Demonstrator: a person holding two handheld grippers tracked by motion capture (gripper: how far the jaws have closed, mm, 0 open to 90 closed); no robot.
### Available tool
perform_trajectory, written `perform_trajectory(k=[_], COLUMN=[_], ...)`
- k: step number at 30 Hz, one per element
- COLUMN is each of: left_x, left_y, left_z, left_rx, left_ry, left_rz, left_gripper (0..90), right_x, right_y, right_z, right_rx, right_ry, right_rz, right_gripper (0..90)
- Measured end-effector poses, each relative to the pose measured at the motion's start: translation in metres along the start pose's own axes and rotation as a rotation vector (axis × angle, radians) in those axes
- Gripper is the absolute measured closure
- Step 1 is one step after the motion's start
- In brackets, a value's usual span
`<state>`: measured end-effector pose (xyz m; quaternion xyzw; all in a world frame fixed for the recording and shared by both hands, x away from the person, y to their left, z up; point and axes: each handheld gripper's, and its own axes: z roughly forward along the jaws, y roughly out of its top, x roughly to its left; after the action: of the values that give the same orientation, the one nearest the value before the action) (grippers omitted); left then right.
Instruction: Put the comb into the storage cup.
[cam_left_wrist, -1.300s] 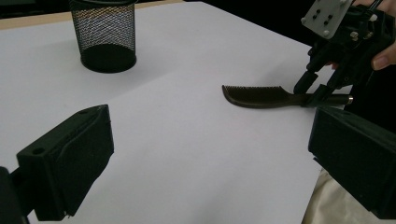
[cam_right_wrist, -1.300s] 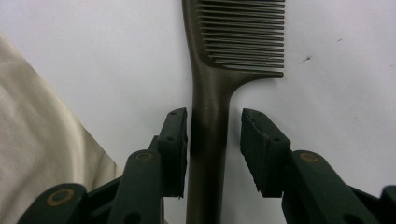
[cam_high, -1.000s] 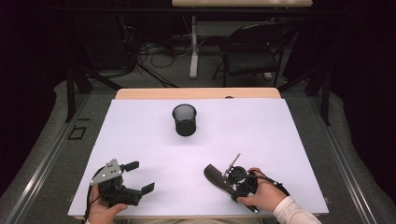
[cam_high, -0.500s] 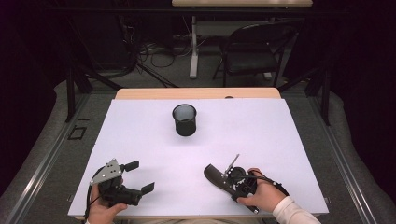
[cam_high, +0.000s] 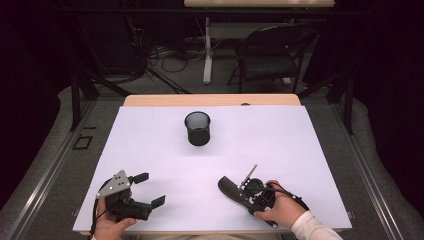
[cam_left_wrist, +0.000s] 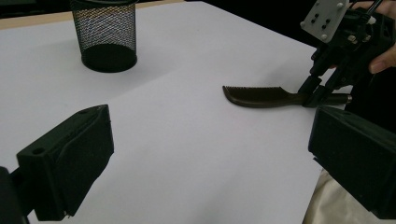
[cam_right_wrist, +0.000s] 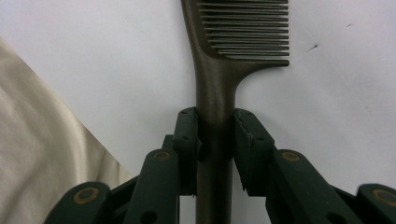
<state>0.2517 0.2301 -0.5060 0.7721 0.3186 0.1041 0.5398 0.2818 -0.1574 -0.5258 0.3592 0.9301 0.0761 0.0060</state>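
Nearest, right gripper (cam_right_wrist: 215, 140): clamping the comb (cam_right_wrist: 229, 60) by its handle, jaws having just been closing; the comb's tip is running off frame.
Left gripper (cam_high: 147, 189): gaping wide, holding nothing.
Desk (cam_high: 300, 145): the comb is lying flat near its front edge.
Farthest, mesh cup (cam_high: 197, 128): standing upright, its inside is lying hidden.

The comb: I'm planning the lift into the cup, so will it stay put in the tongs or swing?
The comb looks stiff and light. The right tongs pinch its narrow handle, so the toothed end may droop or pivot. Smooth plastic, possibly slippery.
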Motion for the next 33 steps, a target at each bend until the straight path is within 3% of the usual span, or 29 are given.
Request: perform_trajectory(k=[33], left_x=[0.0003], left_y=[-0.0001], left_z=[0.0], left_rx=[0.001], left_ry=[0.002], left_rz=[0.0], left_gripper=[0.4], right_x=[0.0018], right_y=[-0.001], right_z=[-0.0042], right_rx=[-0.041], right_ry=[-0.01], right_rz=[0.008], right_gripper=[72.8])
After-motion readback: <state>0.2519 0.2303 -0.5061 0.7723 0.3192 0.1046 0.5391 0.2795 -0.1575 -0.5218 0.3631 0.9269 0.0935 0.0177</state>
